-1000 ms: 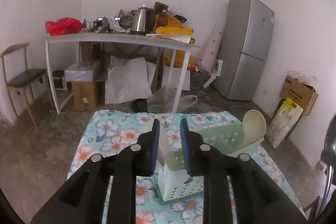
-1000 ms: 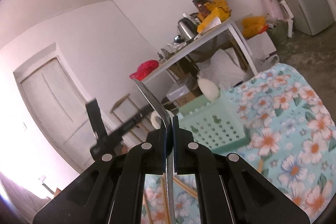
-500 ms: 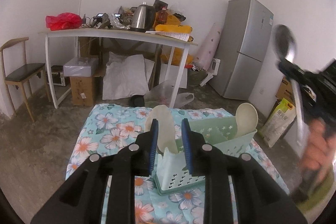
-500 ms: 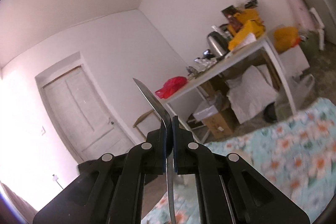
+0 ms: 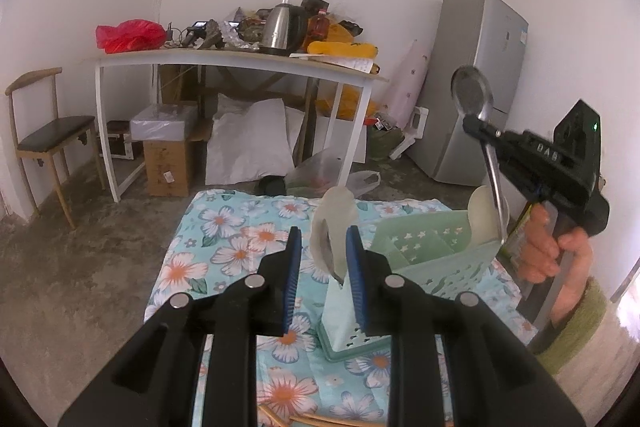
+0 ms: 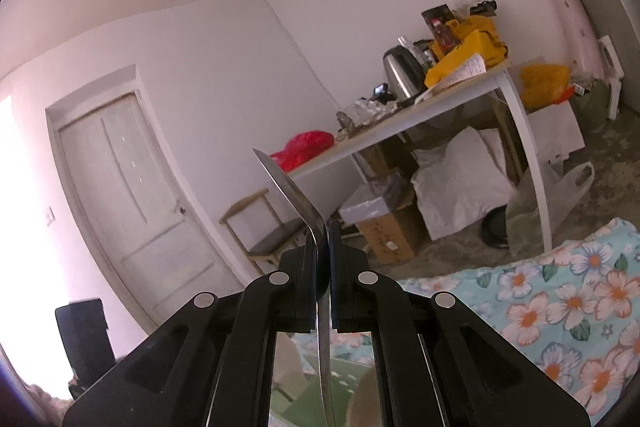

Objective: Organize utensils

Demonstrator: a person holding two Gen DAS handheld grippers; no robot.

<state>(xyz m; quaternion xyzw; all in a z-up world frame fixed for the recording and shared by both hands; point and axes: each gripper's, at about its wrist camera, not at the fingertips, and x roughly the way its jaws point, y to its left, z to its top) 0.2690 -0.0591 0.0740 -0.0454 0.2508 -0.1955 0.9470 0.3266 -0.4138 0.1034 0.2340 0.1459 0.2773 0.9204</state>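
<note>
A pale green utensil holder with compartments stands on the floral cloth. Two cream plastic spoons stand in it, one at the near end and one at the far right. My left gripper is open, its jaws on either side of the near cream spoon, not gripping it. My right gripper is shut on a metal spoon, bowl up, handle tip just above the holder's right end. In the right wrist view the spoon shows edge-on.
A white table with a kettle, red bag and clutter stands behind. A wooden chair, boxes, white sacks and a grey fridge line the walls. Wooden chopsticks lie at the cloth's near edge.
My right gripper with the metal spoon has come into the left wrist view and dropped toward the holder's right end. My left gripper stays open around the near cream spoon.
</note>
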